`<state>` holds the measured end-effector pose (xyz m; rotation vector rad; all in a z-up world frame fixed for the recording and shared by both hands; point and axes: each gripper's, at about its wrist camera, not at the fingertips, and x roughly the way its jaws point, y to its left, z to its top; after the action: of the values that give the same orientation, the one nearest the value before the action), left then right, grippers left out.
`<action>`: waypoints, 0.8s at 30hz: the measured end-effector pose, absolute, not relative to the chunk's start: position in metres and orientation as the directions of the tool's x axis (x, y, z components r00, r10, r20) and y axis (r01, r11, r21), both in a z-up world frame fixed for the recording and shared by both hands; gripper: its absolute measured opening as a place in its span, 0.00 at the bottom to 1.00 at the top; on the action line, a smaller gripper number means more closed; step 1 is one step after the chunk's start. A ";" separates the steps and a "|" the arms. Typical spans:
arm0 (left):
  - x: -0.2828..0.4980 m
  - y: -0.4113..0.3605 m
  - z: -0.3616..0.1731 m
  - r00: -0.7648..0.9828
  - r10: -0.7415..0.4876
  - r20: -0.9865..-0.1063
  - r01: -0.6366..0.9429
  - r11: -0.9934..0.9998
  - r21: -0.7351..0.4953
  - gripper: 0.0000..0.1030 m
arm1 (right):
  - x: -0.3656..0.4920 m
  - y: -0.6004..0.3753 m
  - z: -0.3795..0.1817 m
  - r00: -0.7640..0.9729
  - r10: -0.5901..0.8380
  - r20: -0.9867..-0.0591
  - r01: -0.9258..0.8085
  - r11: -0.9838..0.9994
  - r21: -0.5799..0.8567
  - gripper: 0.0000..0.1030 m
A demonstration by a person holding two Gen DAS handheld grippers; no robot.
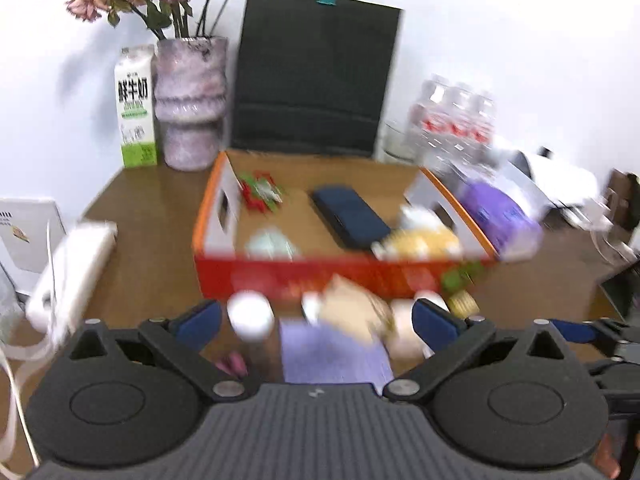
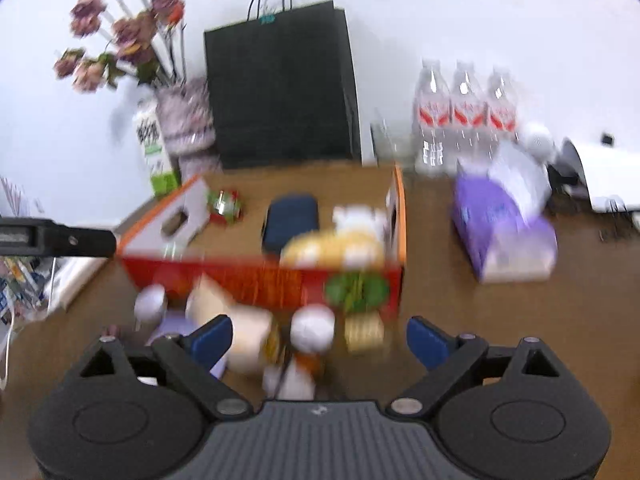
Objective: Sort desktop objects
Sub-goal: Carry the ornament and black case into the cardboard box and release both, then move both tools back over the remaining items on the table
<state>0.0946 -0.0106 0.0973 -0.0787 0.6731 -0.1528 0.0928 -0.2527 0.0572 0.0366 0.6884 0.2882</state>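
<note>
An orange cardboard box (image 1: 320,276) (image 2: 256,280) stands on the brown desk. Inside it lie a dark blue case (image 1: 350,216) (image 2: 290,220), a red-green packet (image 1: 262,192) (image 2: 225,206), a yellow-white plush (image 1: 420,240) (image 2: 336,246) and a pale round thing (image 1: 270,244). In front of the box lie a white-capped bottle (image 1: 250,314) (image 2: 150,302), a tan box (image 1: 352,312) (image 2: 240,332), a lilac pad (image 1: 332,356), a white-capped item (image 2: 312,328) and a yellow packet (image 1: 462,304) (image 2: 364,332). My left gripper (image 1: 316,320) and right gripper (image 2: 320,340) hover open over these. Both views are blurred.
At the back stand a black paper bag (image 1: 316,80) (image 2: 280,92), a vase of dried roses (image 1: 190,104) (image 2: 188,128), a milk carton (image 1: 136,108) (image 2: 154,148) and water bottles (image 1: 452,120) (image 2: 466,112). A purple tissue pack (image 1: 500,216) (image 2: 504,228) lies right of the box, a white power strip (image 1: 72,272) left.
</note>
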 end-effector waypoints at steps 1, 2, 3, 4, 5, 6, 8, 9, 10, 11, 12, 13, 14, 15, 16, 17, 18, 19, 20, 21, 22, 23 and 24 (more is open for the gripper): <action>0.079 -0.012 0.088 0.776 -0.167 -0.608 0.116 0.986 -0.122 1.00 | 0.077 -0.253 0.050 0.728 0.278 -0.627 -0.252 0.959 0.132 0.91; 0.065 -0.013 0.077 0.780 -0.159 -0.605 0.107 0.987 -0.122 1.00 | 0.065 -0.252 0.042 0.718 0.279 -0.638 -0.251 0.958 0.137 0.91; 0.053 -0.014 0.067 0.782 -0.151 -0.605 0.099 0.988 -0.119 1.00 | 0.055 -0.251 0.036 0.713 0.280 -0.643 -0.253 0.958 0.136 0.91; 0.042 -0.014 0.057 0.780 -0.141 -0.610 0.089 0.989 -0.115 1.00 | 0.042 -0.250 0.029 0.713 0.279 -0.643 -0.252 0.958 0.137 0.91; 0.030 -0.013 0.046 0.777 -0.134 -0.615 0.082 0.990 -0.113 1.00 | 0.032 -0.252 0.025 0.716 0.279 -0.640 -0.249 0.958 0.139 0.91; 0.020 -0.012 0.037 0.775 -0.123 -0.619 0.074 0.992 -0.105 1.00 | 0.022 -0.253 0.019 0.721 0.277 -0.635 -0.245 0.959 0.140 0.91; -0.005 -0.009 0.022 0.784 -0.079 -0.616 0.026 0.995 -0.094 1.00 | 0.006 -0.255 0.010 0.738 0.251 -0.626 -0.223 0.967 0.124 0.91; -0.015 -0.007 0.017 0.792 -0.076 -0.606 0.020 0.995 -0.098 1.00 | -0.001 -0.258 0.006 0.749 0.229 -0.622 -0.202 0.973 0.115 0.91; -0.024 -0.006 0.012 0.803 -0.085 -0.590 0.036 0.995 -0.094 1.00 | -0.007 -0.261 0.004 0.759 0.208 -0.617 -0.173 0.978 0.116 0.91; -0.030 -0.006 0.009 0.812 -0.094 -0.577 0.059 0.995 -0.079 1.00 | -0.012 -0.264 0.004 0.767 0.204 -0.609 -0.155 0.979 0.132 0.91; -0.034 -0.006 0.006 0.818 -0.085 -0.569 0.072 0.996 -0.047 1.00 | -0.016 -0.267 0.004 0.772 0.211 -0.600 -0.145 0.977 0.157 0.91; -0.036 -0.007 0.005 0.823 -0.068 -0.564 0.076 0.997 -0.010 1.00 | -0.020 -0.269 0.004 0.773 0.228 -0.592 -0.146 0.972 0.184 0.92; -0.037 -0.007 0.005 0.831 -0.050 -0.553 0.077 0.997 0.025 1.00 | -0.023 -0.270 0.004 0.774 0.243 -0.585 -0.154 0.968 0.199 0.93; -0.038 -0.008 0.005 0.838 -0.035 -0.545 0.066 0.997 0.037 1.00 | -0.025 -0.269 0.002 0.776 0.251 -0.579 -0.160 0.966 0.204 0.97; -0.038 -0.005 0.006 0.844 -0.027 -0.535 0.051 0.998 0.030 1.00 | -0.027 -0.266 -0.002 0.779 0.247 -0.577 -0.164 0.967 0.194 0.99; -0.037 -0.002 0.006 0.847 -0.033 -0.530 0.042 0.999 0.005 1.00 | -0.028 -0.263 -0.003 0.778 0.233 -0.583 -0.164 0.972 0.170 0.99; -0.037 -0.001 0.005 0.845 -0.039 -0.534 0.034 0.999 -0.019 1.00 | -0.030 -0.260 -0.002 0.781 0.217 -0.585 -0.165 0.976 0.143 0.99; -0.037 0.002 0.004 0.841 -0.044 -0.540 0.026 0.999 -0.042 1.00 | -0.030 -0.258 -0.001 0.782 0.222 -0.582 -0.174 0.975 0.138 0.99; -0.035 0.004 0.004 0.839 -0.047 -0.542 0.016 0.998 -0.061 1.00 | -0.029 -0.258 -0.002 0.778 0.232 -0.583 -0.179 0.973 0.149 0.99; -0.036 0.005 0.003 0.840 -0.049 -0.540 0.012 0.997 -0.072 1.00 | -0.028 -0.259 -0.002 0.774 0.237 -0.587 -0.174 0.971 0.162 0.99; -0.037 0.005 0.003 0.842 -0.050 -0.538 0.010 0.997 -0.077 1.00 | -0.026 -0.261 -0.002 0.771 0.233 -0.592 -0.163 0.972 0.170 0.99; -0.035 0.004 0.003 0.837 -0.045 -0.545 0.011 0.998 -0.066 1.00 | -0.025 -0.262 -0.002 0.771 0.230 -0.593 -0.156 0.972 0.174 0.99; -0.035 0.002 0.002 0.833 -0.037 -0.552 0.010 0.999 -0.053 1.00 | -0.025 -0.262 -0.002 0.772 0.228 -0.593 -0.153 0.973 0.175 0.99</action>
<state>-0.0349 0.0016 0.0022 -0.0487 0.5859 -0.0248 -0.0251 -0.2619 -0.0024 0.1196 0.6569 0.2067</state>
